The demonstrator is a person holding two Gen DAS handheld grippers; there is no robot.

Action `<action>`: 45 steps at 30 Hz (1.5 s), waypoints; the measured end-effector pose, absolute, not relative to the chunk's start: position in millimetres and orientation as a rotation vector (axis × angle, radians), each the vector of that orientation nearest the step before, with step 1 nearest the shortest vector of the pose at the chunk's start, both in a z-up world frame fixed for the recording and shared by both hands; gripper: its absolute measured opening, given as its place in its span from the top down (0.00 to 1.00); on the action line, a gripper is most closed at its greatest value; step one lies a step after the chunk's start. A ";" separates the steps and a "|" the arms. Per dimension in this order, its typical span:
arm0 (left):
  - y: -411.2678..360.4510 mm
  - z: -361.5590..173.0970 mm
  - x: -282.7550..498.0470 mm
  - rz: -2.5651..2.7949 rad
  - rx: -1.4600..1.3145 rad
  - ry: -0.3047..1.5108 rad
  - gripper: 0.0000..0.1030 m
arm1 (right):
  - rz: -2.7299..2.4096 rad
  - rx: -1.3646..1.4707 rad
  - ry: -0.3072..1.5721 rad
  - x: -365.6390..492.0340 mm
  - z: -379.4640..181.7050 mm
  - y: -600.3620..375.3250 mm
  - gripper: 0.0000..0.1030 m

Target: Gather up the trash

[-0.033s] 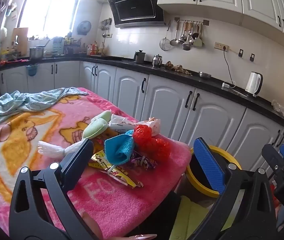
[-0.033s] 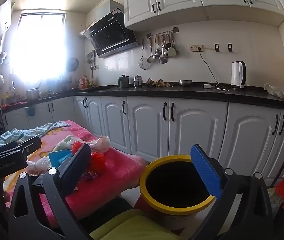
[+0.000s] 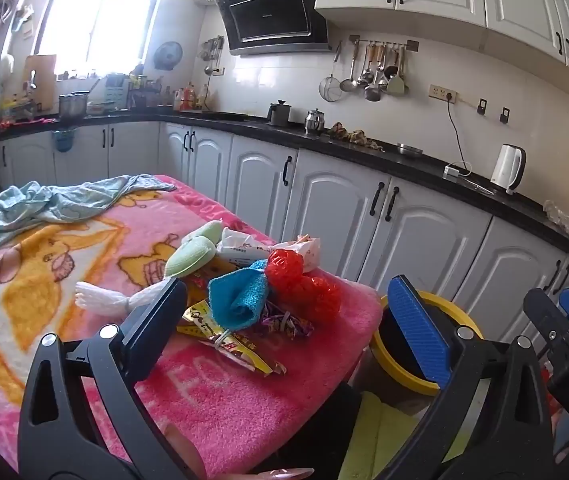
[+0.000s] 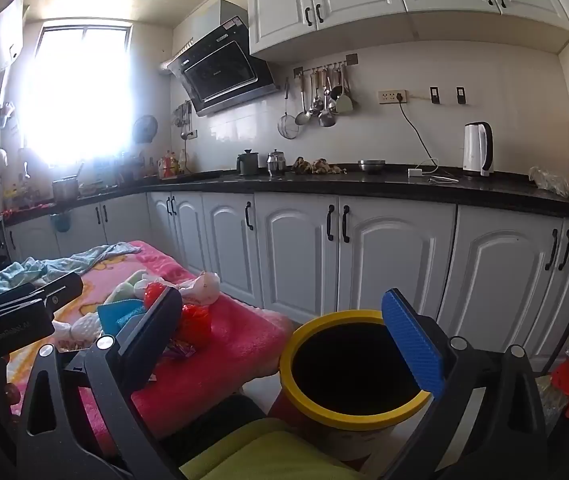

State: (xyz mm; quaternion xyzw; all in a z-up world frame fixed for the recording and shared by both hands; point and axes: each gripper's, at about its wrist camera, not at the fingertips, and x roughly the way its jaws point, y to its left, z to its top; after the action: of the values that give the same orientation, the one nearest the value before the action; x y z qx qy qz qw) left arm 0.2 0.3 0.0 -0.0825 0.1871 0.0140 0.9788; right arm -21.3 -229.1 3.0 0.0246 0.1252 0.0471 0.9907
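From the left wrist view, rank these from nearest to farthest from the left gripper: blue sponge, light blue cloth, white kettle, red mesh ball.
Measured from the left gripper:
1. Blue sponge, just ahead between the fingers, on the pink blanket.
2. Red mesh ball, right behind the sponge, a little right.
3. Light blue cloth, far left end of the blanket.
4. White kettle, on the back counter, far right.

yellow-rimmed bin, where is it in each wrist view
Left wrist: the yellow-rimmed bin is at lower right, partly hidden behind the left gripper's blue finger pad.
Right wrist: it sits at lower centre, its dark opening in full view.
Shared landmark: the white kettle on the counter.
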 end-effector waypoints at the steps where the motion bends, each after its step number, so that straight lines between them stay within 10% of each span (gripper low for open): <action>1: 0.4 0.1 0.0 0.027 -0.167 0.375 0.10 | 0.097 0.056 0.249 -21.5 2.9 -229.4 0.06; 45: -2.5 6.4 -4.5 0.017 -0.171 0.361 0.10 | 0.100 0.064 0.239 -22.5 3.1 -230.5 0.06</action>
State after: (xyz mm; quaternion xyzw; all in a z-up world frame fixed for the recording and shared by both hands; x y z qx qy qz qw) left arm -4.5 -2.5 6.4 -0.0850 0.1793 0.0085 0.9801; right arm -22.5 -230.5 3.1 0.0320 0.1189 0.0498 0.9911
